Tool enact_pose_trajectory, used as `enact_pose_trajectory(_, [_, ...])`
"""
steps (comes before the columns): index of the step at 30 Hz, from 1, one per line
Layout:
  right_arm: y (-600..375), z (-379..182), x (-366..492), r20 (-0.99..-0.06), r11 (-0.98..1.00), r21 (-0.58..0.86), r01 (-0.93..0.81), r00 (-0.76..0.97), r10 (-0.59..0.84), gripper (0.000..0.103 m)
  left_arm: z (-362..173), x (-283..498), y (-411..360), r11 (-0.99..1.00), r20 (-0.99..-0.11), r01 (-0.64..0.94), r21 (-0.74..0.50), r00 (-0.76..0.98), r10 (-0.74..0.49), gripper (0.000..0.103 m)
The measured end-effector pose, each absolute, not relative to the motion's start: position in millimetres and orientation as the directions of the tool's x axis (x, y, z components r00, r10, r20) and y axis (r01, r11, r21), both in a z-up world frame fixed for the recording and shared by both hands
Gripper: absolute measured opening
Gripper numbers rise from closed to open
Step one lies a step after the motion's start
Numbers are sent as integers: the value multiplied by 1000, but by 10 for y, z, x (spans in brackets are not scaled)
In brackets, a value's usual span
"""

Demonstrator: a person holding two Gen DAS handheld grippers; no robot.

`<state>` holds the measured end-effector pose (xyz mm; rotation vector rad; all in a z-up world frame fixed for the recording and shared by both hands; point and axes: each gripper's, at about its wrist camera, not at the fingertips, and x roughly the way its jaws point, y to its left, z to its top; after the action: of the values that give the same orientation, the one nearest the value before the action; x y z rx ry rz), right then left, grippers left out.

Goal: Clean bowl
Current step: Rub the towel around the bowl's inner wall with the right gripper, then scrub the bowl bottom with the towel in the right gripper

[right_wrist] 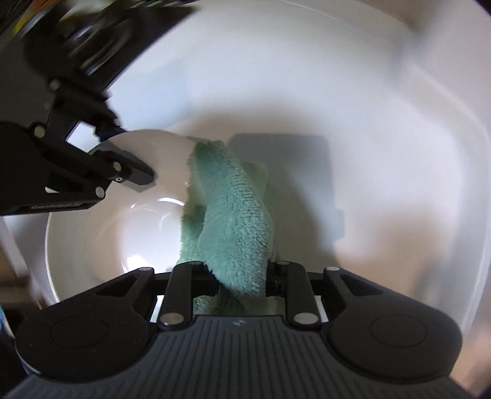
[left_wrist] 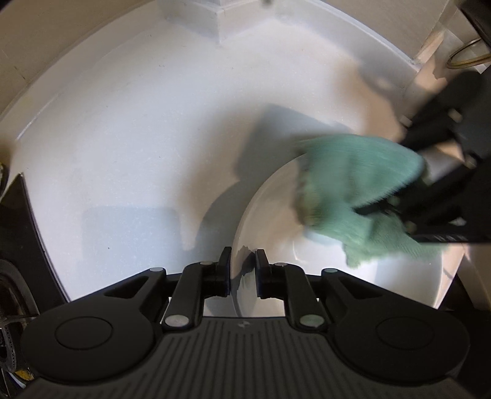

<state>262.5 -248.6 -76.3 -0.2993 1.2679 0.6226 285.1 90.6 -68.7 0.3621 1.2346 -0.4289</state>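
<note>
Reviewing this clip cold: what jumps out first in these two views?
The green cloth stands out against all the white, clamped in the right gripper and draped over the far rim into the white bowl. The left gripper pinches the bowl's rim, holding it over the white countertop. The cloth is motion-blurred in the left wrist view.

A white table [left_wrist: 122, 153] carries everything; its surface is pale and faintly speckled; shadows fall across it beside the bowl [left_wrist: 270, 221]; the white bowl rests on it, with bare table spreading to the left of and beyond the bowl; a raised white ledge [left_wrist: 196, 18] borders the table's far edge.
</note>
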Motion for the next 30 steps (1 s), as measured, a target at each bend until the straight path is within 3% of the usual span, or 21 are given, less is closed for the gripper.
enact_pose_trajectory(5, [-2597, -771, 2586, -949, 803, 167, -572, 127, 288, 21, -679, 2812, 896, 866, -953, 498, 33, 277, -123, 17])
enact_pose_trajectory(8, [-1648, -966, 2443, -958, 749, 123, -651, 118, 260, 20, -657, 2701, 921, 862, -952, 507, 11, 270, -147, 14])
enact_pose_trajectory(13, [-1565, -900, 2556, -965, 603, 71, -794, 99, 243, 21, -516, 2711, 955, 845, -941, 534, -26, 273, -201, 14])
enact_pose_trajectory(22, [-1296, -785, 2778, -961, 293, -68, -954, 141, 237, 22, -658, 2773, 640, 818, -960, 571, 68, 261, -102, 11])
enact_pose_trajectory(30, [-1570, -778, 2909, -950, 747, 48, -663, 200, 238, 21, -651, 2710, 625, 864, -951, 499, 74, 297, -90, 11])
